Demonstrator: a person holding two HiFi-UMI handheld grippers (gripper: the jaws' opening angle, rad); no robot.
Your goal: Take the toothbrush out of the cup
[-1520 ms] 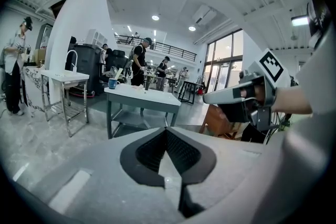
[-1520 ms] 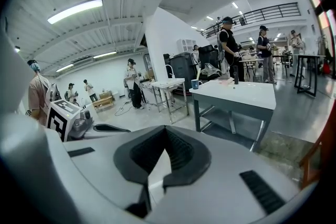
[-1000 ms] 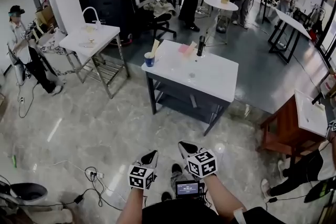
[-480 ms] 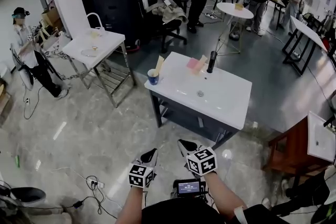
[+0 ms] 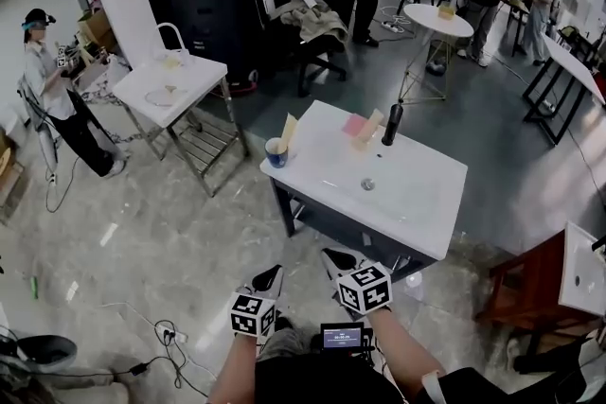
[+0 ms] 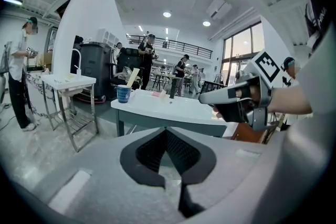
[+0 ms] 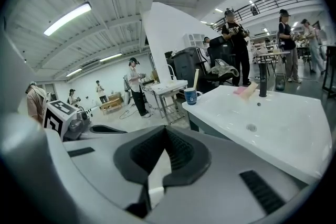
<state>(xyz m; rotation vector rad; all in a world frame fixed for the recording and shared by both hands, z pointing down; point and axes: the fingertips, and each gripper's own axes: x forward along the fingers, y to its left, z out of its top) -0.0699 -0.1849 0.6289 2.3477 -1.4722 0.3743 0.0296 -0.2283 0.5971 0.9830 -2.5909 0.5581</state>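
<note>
Toothbrush [image 5: 288, 130] stood in cup [image 5: 276, 152] at counter's [image 5: 417, 203] left corner, handle exposed for grabbing. Left gripper [image 5: 269, 281] and right gripper [image 5: 335, 260] jaws were clenched, empty, well short of it.

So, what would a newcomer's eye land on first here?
The white basin-top table stands straight ahead, mid-floor, with a small blue cup on its left corner and a pale toothbrush sticking up from it. At the picture's bottom edge, the left claw and right claw are both shut and empty, short of the table.
</note>
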